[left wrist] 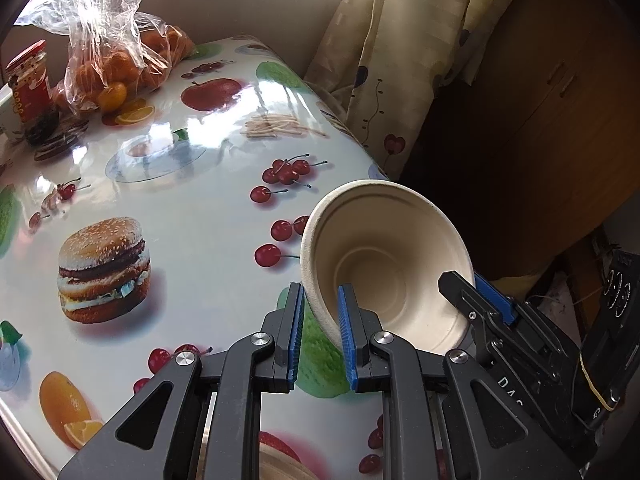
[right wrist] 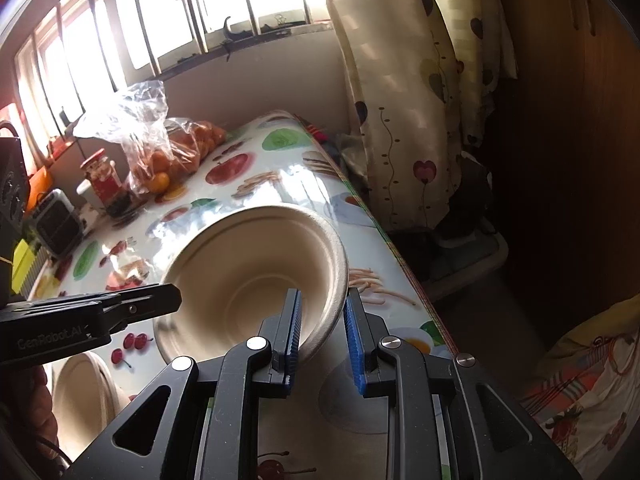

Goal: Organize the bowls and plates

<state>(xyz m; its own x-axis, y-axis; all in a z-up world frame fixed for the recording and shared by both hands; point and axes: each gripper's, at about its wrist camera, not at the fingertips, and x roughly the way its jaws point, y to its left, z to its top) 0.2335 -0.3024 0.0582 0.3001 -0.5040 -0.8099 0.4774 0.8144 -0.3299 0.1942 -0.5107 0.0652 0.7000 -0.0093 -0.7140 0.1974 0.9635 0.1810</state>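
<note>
A beige paper bowl [left wrist: 386,264] is held above the tabletop [left wrist: 192,208], near its right edge, tilted so that its opening faces the cameras. The left gripper [left wrist: 320,308] is clamped on the bowl's left rim: one blue pad is inside the wall and the other is outside. The right gripper [right wrist: 322,312] is clamped on the opposite rim in the same way, with the rim pinched between its two blue pads. In the left wrist view the right gripper comes in from the right side of the bowl; in the right wrist view the left gripper comes in from the left. A second beige paper dish [right wrist: 84,392] lies on the tabletop near its front edge, to the left of the held bowl. The tabletop has a glossy cloth printed with fruit and a burger. At its far left corner are a clear plastic bag of oranges [left wrist: 120,60] and a jar with a red lid [left wrist: 30,84]. A patterned curtain [left wrist: 400,48] hangs beyond the right edge.
</note>
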